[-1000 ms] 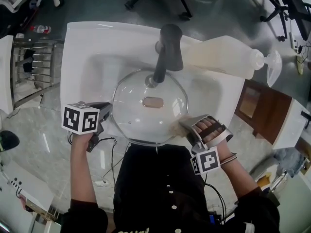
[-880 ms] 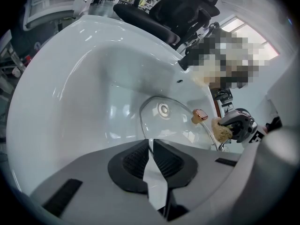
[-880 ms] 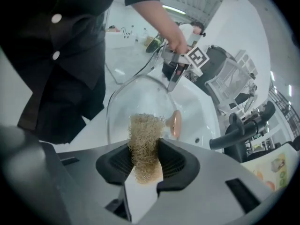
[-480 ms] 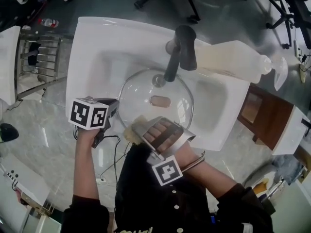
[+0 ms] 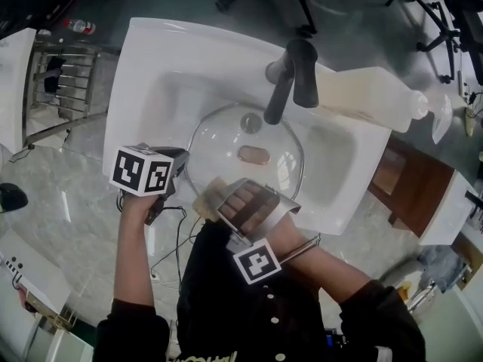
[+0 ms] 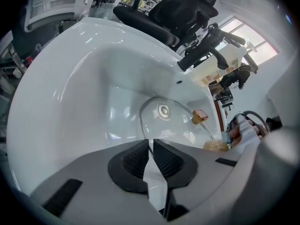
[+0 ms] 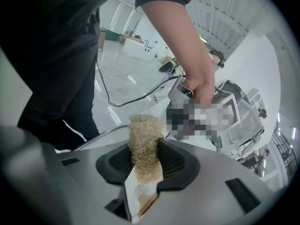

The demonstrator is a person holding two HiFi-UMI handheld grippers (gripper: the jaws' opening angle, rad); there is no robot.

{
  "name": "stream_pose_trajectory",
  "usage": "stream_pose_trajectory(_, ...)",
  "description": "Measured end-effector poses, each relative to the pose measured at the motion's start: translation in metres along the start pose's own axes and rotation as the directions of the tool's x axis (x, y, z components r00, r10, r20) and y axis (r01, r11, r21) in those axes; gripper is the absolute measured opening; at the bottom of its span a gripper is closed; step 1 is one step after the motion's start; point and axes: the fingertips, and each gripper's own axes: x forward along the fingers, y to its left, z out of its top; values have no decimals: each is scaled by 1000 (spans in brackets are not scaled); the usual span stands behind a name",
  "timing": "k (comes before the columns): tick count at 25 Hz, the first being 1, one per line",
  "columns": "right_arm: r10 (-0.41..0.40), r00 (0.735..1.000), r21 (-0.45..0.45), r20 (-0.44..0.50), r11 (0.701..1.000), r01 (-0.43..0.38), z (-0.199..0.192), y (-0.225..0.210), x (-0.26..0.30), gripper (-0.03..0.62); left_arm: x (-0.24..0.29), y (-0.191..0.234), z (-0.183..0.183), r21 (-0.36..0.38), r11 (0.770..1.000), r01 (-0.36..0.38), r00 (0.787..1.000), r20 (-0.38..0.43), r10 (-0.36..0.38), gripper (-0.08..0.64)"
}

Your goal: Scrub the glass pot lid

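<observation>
Your right gripper [image 5: 214, 200], clamped on the scrubber [image 7: 144, 139], has swept from the glass lid's [image 5: 234, 157] right edge to lower left. Your left gripper [image 6: 151, 146] pinches the rim, holding the lid mid-frame in the sink [image 5: 151, 59].

**You in black, with a grey gripper for each hand**

Your top [image 5: 256, 315] is black with a row of small white buttons down the front, and its dark sleeves [image 5: 134, 329] end near the elbow. A thin band [image 5: 306, 246] circles your right wrist. Your left gripper [image 5: 179, 164] is grey with black ribbed pads [image 6: 136, 158]. It carries a white cube [image 5: 142, 170] printed with black square markers, and a black cable [image 5: 178, 232] trails from it. Your right gripper [image 5: 215, 200] has a pale grey slotted frame over your fingers and the same black ribbed pads [image 7: 176, 161]. A black-and-white square marker [image 5: 256, 262] sits at its rear.
</observation>
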Motion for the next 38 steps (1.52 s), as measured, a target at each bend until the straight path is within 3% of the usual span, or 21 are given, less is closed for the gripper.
stream_pose_trajectory(16, 56, 997, -27, -50, 998, -58, -39, 60, -59, 146, 0, 1, -3, 6, 999, -49, 998, -26, 49, 52)
stream_pose_trajectory(24, 92, 993, 24, -77, 996, -90, -63, 90, -85, 147, -1, -1, -1, 1, 997, -74, 997, -24, 74, 52)
stream_pose_trajectory(38, 95, 990, 143, -101, 986, -80, -74, 93, -91, 149, -3, 0, -1, -3, 993, -114, 993, -15, 114, 43)
